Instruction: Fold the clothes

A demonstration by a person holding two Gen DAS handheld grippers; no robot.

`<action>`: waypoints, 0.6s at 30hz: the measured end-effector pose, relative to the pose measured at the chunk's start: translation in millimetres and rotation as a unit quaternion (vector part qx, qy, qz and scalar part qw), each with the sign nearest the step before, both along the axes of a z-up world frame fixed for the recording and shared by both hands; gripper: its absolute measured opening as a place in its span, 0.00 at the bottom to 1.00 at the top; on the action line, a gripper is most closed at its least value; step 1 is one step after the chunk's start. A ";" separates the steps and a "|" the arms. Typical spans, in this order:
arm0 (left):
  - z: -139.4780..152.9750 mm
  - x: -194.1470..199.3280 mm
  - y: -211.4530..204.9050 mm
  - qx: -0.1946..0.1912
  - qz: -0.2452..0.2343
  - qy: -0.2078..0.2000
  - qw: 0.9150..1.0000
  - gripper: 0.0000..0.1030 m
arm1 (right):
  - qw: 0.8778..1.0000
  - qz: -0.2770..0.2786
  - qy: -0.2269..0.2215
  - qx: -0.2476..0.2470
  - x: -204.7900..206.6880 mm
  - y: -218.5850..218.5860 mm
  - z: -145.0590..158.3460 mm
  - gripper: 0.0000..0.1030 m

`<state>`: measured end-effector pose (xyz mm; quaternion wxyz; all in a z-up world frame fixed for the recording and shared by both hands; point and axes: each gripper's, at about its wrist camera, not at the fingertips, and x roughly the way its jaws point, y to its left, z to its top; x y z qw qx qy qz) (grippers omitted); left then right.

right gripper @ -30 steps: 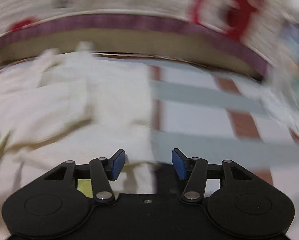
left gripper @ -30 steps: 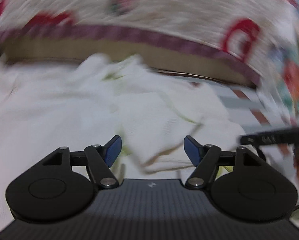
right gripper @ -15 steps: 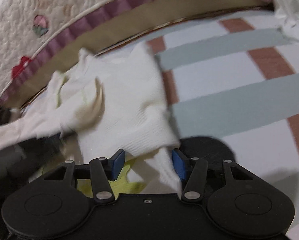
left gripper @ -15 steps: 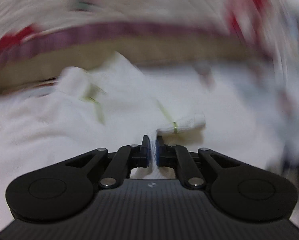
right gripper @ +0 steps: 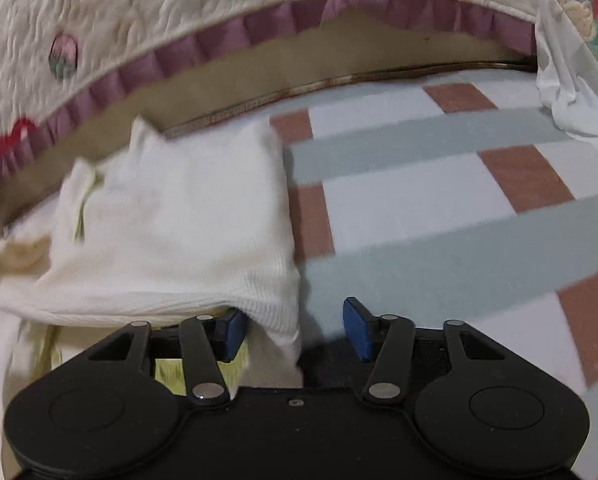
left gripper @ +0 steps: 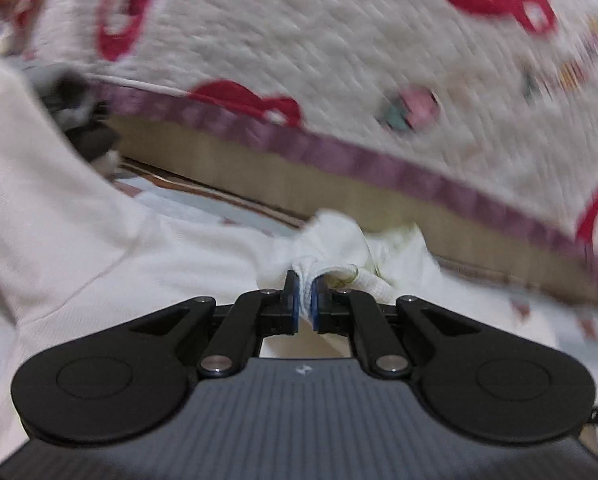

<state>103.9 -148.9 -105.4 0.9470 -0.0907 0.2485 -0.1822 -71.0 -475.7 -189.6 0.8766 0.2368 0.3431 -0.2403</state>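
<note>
A white knit garment with thin yellow-green trim lies folded on a striped mat, up against the bed's base. In the left wrist view my left gripper is shut on a bunched fold of this garment, lifted off the mat, with cloth trailing to the left. My right gripper is low over the garment's near right corner, its jaws closing. The ribbed corner hangs between them and drapes over the left pad, while the right pad stands clear of it.
A quilted bedspread with red shapes and a purple frill overhangs the tan bed base along the far side. The mat with grey, white and brown stripes stretches out to the right. Crumpled white cloth lies at the far right.
My left gripper shut on a fold of the white garment, then swung sideways and rolled, carrying the cloth. The right gripper edged in, so the garment's corner now lies between its jaws.
</note>
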 end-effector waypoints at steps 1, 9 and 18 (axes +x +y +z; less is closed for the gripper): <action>1.9 -0.8 9.1 -0.022 0.031 0.005 0.999 0.06 | 1.000 -0.002 -0.011 -0.026 -0.5 4.0 4.2 0.32; -29.0 0.6 42.8 -0.020 0.078 0.128 0.989 0.05 | 0.997 0.037 0.053 -0.030 -3.1 14.4 1.2 0.33; -39.0 27.9 41.4 0.007 0.021 0.203 0.979 0.57 | 0.998 0.050 0.005 -0.049 20.7 5.2 -19.6 0.28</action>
